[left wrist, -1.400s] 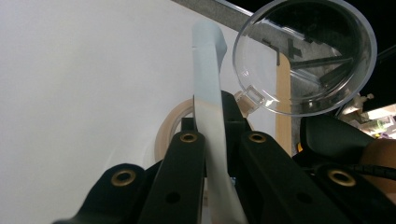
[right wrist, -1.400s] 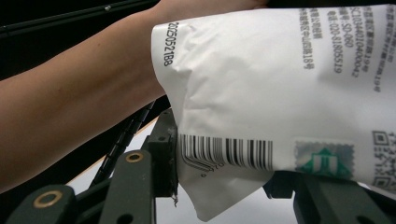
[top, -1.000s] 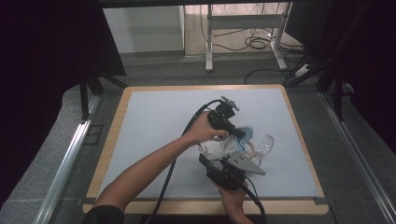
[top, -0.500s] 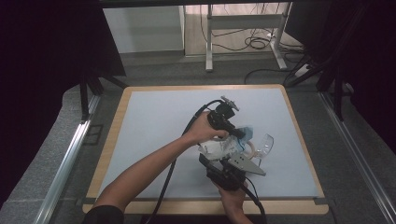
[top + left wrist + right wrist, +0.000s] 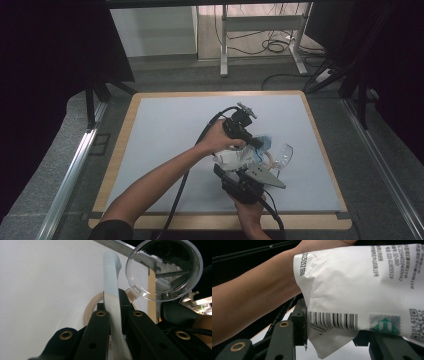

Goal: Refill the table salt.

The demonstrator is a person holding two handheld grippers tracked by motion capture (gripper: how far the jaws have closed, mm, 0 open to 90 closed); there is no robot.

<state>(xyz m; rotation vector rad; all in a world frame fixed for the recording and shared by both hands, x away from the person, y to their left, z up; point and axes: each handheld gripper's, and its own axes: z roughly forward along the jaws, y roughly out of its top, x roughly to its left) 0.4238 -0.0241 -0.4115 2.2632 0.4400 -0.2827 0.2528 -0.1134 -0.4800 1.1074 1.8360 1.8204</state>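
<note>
Little has moved since the earlier frames: both hands hold nearly the same pose over the right-centre of the surface (image 5: pixel 165 130), the packet shifting only slightly between them. Nearest the person, the right tongs (image 5: pixel 245 175) are closed on the lower corner of a white printed packet (image 5: pixel 362 290), beside its barcode; one jaw presses the corner's edge and the other sits behind the film. Just beyond, the left tongs (image 5: pixel 115 315) are shut tight on a pale blue-white strip (image 5: pixel 111 290) that rises between their jaws, apparently the packet's upper edge. The step in hand looks like tearing or pulling the packet open, and doing it well probably means keeping both grips close together on the seam, pulling apart steadily rather than jerking, and holding the opening upward so nothing spills. The packet thus hangs between the two tongs, just above the surface. Past the left tongs lies a beige ring (image 5: pixel 91 307), possibly a tape roll, on the surface, with a clear round lid (image 5: pixel 165 267) standing tilted just beside it on the far side.
</note>
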